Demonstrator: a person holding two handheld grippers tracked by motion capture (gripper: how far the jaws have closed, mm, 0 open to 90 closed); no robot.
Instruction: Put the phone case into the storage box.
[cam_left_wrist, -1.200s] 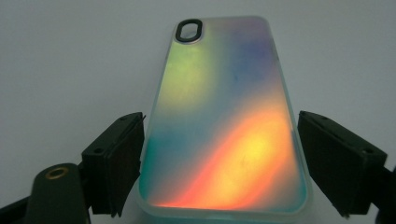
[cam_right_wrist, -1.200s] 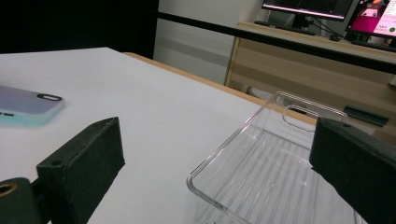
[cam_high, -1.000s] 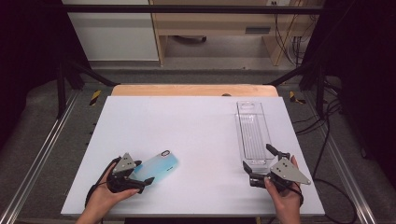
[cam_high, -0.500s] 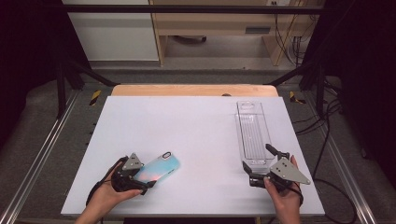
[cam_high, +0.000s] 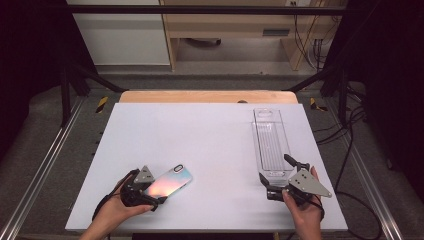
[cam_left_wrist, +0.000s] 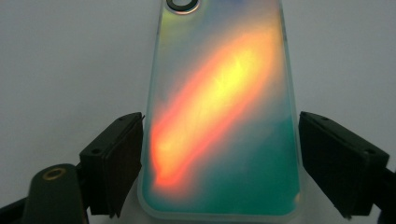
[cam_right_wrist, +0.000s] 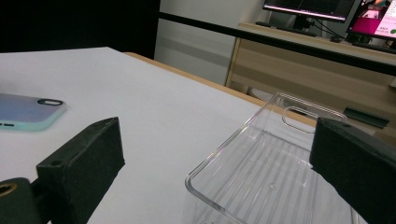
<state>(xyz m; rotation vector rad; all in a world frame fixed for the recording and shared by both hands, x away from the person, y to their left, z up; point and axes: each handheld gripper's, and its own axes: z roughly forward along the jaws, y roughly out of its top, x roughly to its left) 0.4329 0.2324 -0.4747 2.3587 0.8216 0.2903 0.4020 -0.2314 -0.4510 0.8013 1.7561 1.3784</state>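
Desk (cam_high: 215, 145): a white surface with a wooden strip along its far edge, seen from above in the high view.
Phone case (cam_high: 169, 181): an iridescent case lying flat near the desk's front left, its camera cutout turned toward the far right. In the left gripper view (cam_left_wrist: 224, 116) an orange streak is shown across a teal ground, with the cutout at the top.
Left claw (cam_high: 150, 192): held in the left hand (cam_high: 112, 215) at the near end of the phone case. In the left gripper view (cam_left_wrist: 219, 163) the jaws are seen spread, one on each side of the case; the left jaw lies just beside the case's edge and the right jaw stands slightly apart from it. Contact cannot be told.
Clear tray (cam_high: 270, 145): a long, transparent, ribbed tray laid lengthwise on the right side of the desk, with a handle slot at its far end. It is also seen in the right gripper view (cam_right_wrist: 261, 182).
Right claw (cam_high: 277, 175): held in the right hand (cam_high: 302, 212) at the near end of the clear tray. In the right gripper view (cam_right_wrist: 219, 172) the jaws are seen spread wide, with the tray's near corner between them and untouched.
Background: a wooden shelf unit (cam_high: 235, 30) and cables (cam_high: 305, 30) are seen beyond the desk.
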